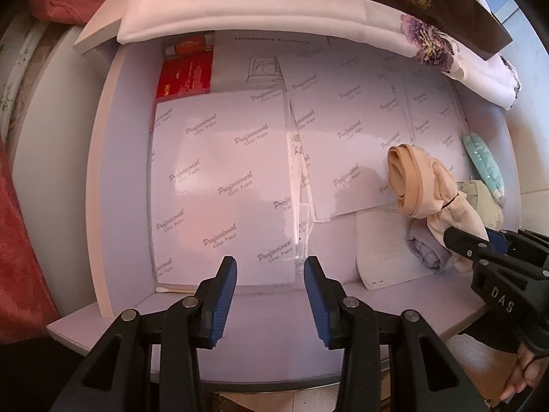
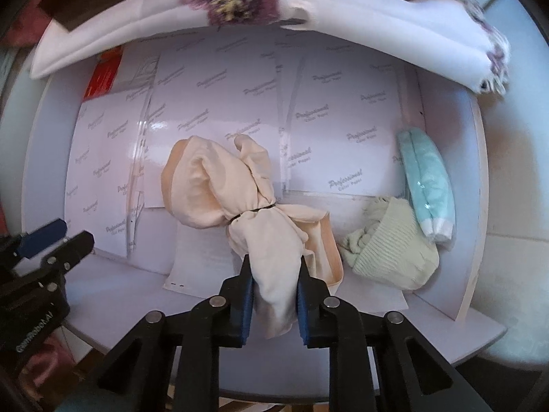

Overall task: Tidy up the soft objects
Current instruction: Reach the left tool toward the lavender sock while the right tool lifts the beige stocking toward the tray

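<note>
Peach stockings bundle (image 2: 236, 192), tied at its waist with a thin black band (image 2: 255, 210), lies in the open drawer (image 1: 113, 178) toward its right side, on glossy sheets printed "Professional Color Paper" (image 1: 219, 171).

Right gripper (image 2: 274, 295): jaws closed onto the near tail of the bundle, blue pads pressing the fabric from both sides. Left gripper (image 1: 270, 274): jaws partly open, nothing between them, poised over the paper at the drawer's near-left area.

Findings on risk:
- Grip is on the loose tail only, not on the banded waist. If lifted, the thin fabric may slide through the pads, or the heavier rolled far end may swing and drop.
- Pulling on the tail could work the band loose and undo the bundle.
- The grey-lilac cloth (image 1: 423, 247) seen in the left view lies just under the bundle; it may be dragged along.
- A pale green knitted item (image 2: 391, 243) sits just right of the bundle, with a folded mint towel (image 2: 425, 185) beyond it against the right wall. A sweep rightward could displace both.
- The glossy sheets are loose and overlapping; a dragged bundle may shift them.
- A white flower-printed cloth (image 2: 240, 10) overhangs the far edge and could snag on a high lift.
</note>
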`<action>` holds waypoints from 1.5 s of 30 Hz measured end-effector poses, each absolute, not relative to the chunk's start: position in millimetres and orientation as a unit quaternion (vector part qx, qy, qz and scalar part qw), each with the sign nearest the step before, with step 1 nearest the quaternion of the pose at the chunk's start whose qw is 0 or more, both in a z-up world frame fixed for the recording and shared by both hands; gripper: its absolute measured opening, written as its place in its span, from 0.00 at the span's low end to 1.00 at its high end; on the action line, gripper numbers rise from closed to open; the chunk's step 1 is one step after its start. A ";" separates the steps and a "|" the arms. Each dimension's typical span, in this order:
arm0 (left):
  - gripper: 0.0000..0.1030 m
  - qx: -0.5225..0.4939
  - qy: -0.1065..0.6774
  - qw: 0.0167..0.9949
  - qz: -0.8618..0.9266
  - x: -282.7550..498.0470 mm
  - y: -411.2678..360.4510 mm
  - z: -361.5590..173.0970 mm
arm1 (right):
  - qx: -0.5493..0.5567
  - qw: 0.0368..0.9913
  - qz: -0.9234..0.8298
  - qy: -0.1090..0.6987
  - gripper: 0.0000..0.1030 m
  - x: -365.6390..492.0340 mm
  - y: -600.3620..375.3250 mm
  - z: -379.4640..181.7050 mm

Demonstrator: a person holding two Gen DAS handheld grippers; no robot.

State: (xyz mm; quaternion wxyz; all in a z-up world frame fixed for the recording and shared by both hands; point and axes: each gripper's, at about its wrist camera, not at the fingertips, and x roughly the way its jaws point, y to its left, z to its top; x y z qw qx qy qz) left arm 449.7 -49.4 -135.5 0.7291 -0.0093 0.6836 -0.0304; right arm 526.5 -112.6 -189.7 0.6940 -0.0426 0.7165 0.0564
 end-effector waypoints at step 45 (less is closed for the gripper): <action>0.46 -0.058 0.680 0.706 -0.188 458.1 -156.1 -162.7 | 0.084 0.745 -0.070 0.658 0.20 545.8 -189.8 -145.3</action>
